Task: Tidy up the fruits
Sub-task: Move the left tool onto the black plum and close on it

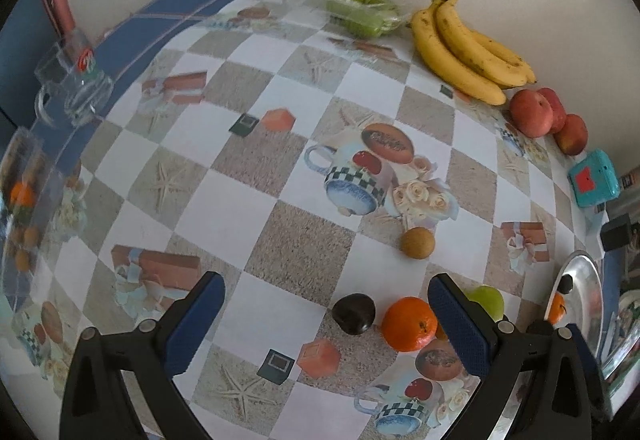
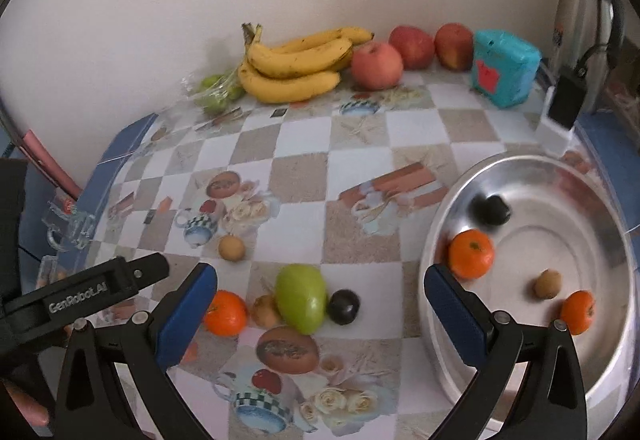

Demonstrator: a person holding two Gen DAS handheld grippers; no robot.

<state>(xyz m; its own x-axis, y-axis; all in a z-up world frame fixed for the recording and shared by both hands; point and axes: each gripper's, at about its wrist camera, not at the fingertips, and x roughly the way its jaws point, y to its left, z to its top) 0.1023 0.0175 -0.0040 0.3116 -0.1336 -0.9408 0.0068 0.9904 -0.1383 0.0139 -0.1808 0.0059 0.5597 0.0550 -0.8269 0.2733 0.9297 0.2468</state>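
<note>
My left gripper (image 1: 324,292) is open above the table, with a dark plum (image 1: 354,314) and an orange (image 1: 409,324) between its fingers and below them. A green fruit (image 1: 486,300) shows behind the right finger. My right gripper (image 2: 320,276) is open too, over the same cluster: orange (image 2: 225,312), small brown fruit (image 2: 264,310), green fruit (image 2: 301,298) and plum (image 2: 343,306). Another brown fruit (image 2: 231,248) lies apart. The metal bowl (image 2: 560,220) at the right holds a plum (image 2: 490,210), two oranges (image 2: 471,254) and a brown fruit (image 2: 547,283).
Along the back wall lie bananas (image 2: 296,68), red apples (image 2: 377,64), bagged green fruit (image 2: 216,92) and a teal box (image 2: 504,68). A glass mug (image 1: 76,80) stands at the table's left edge. A black-and-white device (image 2: 560,116) and a flask (image 2: 576,8) are behind the bowl.
</note>
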